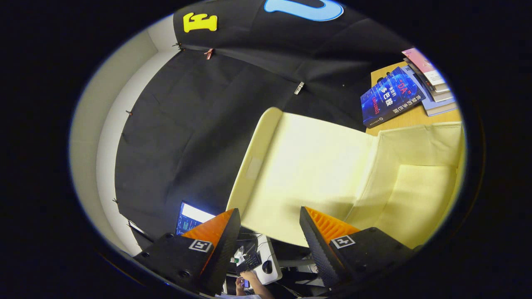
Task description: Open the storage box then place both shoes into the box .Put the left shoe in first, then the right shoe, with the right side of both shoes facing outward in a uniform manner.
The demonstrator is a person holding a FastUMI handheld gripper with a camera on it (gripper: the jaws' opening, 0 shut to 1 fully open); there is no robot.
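The pale yellow fabric storage box [415,195] lies just ahead of my fingers and to their right, seen at a strong tilt. Its lid [307,166] is swung wide open and shows its inner face. The box's inside looks bare where I can see it. My gripper [269,209] is open, its two fingertips spread wide at the lid's near edge. The edge of the lid sits in the gap between them, and neither finger presses on it.
A wooden table [409,118] carries the box, with a blue book [390,97] and a stack of books [432,83] beyond it. Past the fingers stands a desk with a lit screen [189,218], a keyboard [251,261], a mouse [267,265] and a person's hand [248,277].
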